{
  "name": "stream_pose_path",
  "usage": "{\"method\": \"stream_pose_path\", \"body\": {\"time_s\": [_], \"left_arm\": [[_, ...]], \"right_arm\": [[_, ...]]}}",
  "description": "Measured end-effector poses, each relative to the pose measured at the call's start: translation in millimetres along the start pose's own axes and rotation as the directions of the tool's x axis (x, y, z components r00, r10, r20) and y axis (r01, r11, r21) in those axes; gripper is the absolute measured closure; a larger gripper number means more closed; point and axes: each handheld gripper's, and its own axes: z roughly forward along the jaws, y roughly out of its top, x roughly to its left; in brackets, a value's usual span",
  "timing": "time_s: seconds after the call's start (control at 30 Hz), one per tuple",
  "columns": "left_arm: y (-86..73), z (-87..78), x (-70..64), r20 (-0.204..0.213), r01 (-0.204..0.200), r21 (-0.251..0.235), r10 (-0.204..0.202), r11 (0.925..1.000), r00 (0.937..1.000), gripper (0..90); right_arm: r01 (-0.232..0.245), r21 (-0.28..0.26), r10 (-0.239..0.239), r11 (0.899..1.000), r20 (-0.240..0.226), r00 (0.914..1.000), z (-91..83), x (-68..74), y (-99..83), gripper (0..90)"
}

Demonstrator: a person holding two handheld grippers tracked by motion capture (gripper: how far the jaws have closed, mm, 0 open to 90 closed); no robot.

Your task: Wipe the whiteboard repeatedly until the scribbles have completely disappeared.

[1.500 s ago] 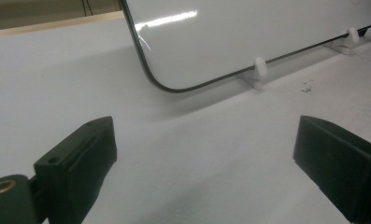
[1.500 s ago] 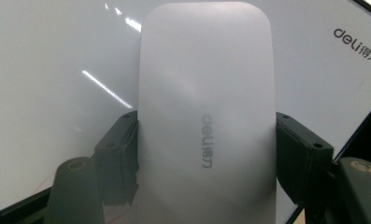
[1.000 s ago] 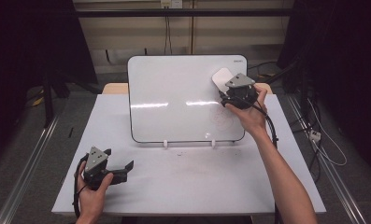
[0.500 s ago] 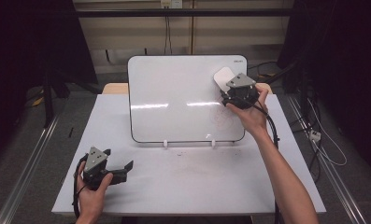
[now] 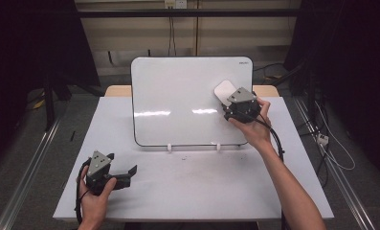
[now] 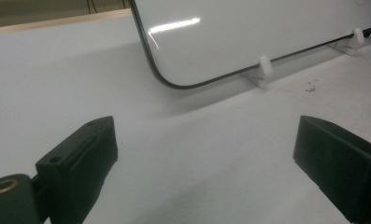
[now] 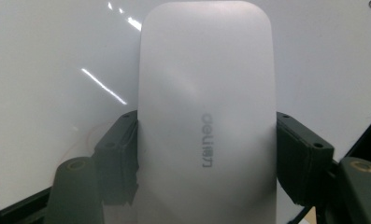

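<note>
The right gripper (image 5: 234, 101) clamps the white eraser (image 7: 206, 116) flat against the whiteboard (image 5: 178, 96) near its right edge — pressed for wiping; the left gripper (image 5: 123, 173) rests agape on the tabletop (image 5: 202, 191).

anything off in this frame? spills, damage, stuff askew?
Mostly fine. The whiteboard stands propped on its two white clips, with no damage visible. Only oddity: dark specks and smudges on the white table just in front of the board. The right gripper holds the white eraser against the board; the left gripper sits open.
</note>
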Motion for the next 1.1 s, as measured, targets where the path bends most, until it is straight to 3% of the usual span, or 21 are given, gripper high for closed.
{"method": "stream_pose_path", "body": {"time_s": [0.23, 0.47, 0.93, 1.1], "left_arm": [[0.1, 1.4, -0.5, 0.001, 0.0, 0.004, 0.0, 1.0, 1.0, 6.4], [0.6, 2.4, -1.8, 0.001, -0.008, 0.005, 0.008, 1.0, 1.0, 6.3], [-0.2, 0.3, 0.8, -0.005, 0.002, 0.0, -0.002, 1.0, 1.0, 6.4], [0.0, 1.0, 0.5, -0.002, 0.0, 0.001, 0.0, 1.0, 1.0, 6.4]], "right_arm": [[0.041, 0.01, -0.041, 0.999, -0.023, 0.9989, -4.2, 15.7, -8.1, 31.6], [0.036, 0.021, -0.035, 0.999, -0.039, 0.9986, -2.4, 10.9, -5.3, 31.5], [-0.053, 0.021, 0.052, 0.998, 0.027, 0.9983, 2.4, -28.7, 14.5, 31.5], [-0.075, 0.01, 0.074, 0.997, 0.044, 0.9963, 3.9, -34.6, 18.1, 31.6]]}}
